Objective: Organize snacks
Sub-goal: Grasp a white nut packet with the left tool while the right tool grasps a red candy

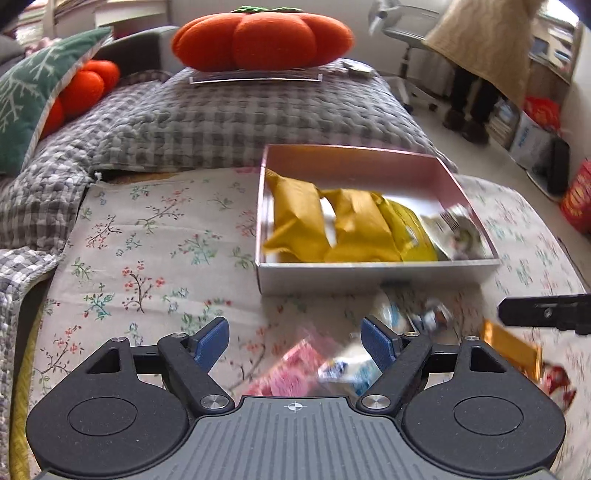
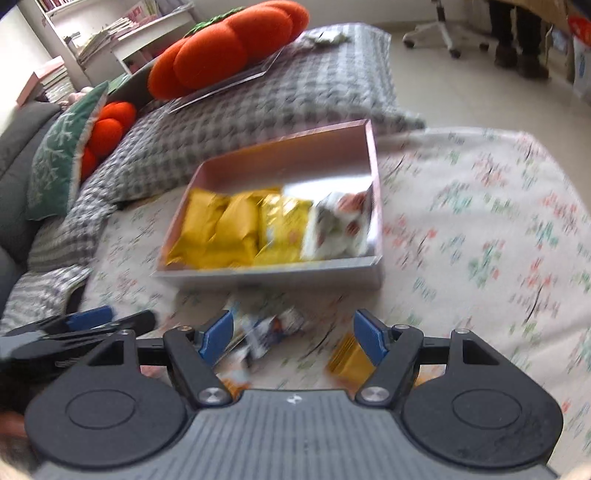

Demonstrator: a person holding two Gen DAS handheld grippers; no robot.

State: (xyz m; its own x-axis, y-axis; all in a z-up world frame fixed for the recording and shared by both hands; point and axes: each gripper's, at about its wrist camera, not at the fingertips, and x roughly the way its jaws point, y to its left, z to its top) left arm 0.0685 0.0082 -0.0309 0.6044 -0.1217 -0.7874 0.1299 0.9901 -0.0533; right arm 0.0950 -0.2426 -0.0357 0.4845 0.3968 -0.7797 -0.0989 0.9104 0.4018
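A shallow pink box (image 1: 369, 275) (image 2: 280, 277) stands on the floral cloth. It holds yellow packets (image 1: 325, 225) (image 2: 229, 232) in a row and a white packet (image 1: 454, 232) (image 2: 340, 229) at the right end. Loose snacks lie in front of it: a pink packet (image 1: 295, 369), white-and-blue packets (image 1: 347, 369) (image 2: 273, 328) and a gold packet (image 1: 517, 350) (image 2: 351, 360). My left gripper (image 1: 295, 339) hangs open over the pink and white-blue packets, gripping nothing. My right gripper (image 2: 293, 332) is open above the loose pile, pads touching nothing. Each gripper shows at the edge of the other's view.
The floral cloth (image 1: 147, 258) covers the surface. Behind the box lie a grey checked quilt (image 1: 221, 122), an orange pumpkin cushion (image 1: 262, 37) on a clear tray, and a green pillow (image 1: 22, 96). A person's legs (image 1: 469, 103) and an office chair (image 2: 439, 26) stand on the floor beyond.
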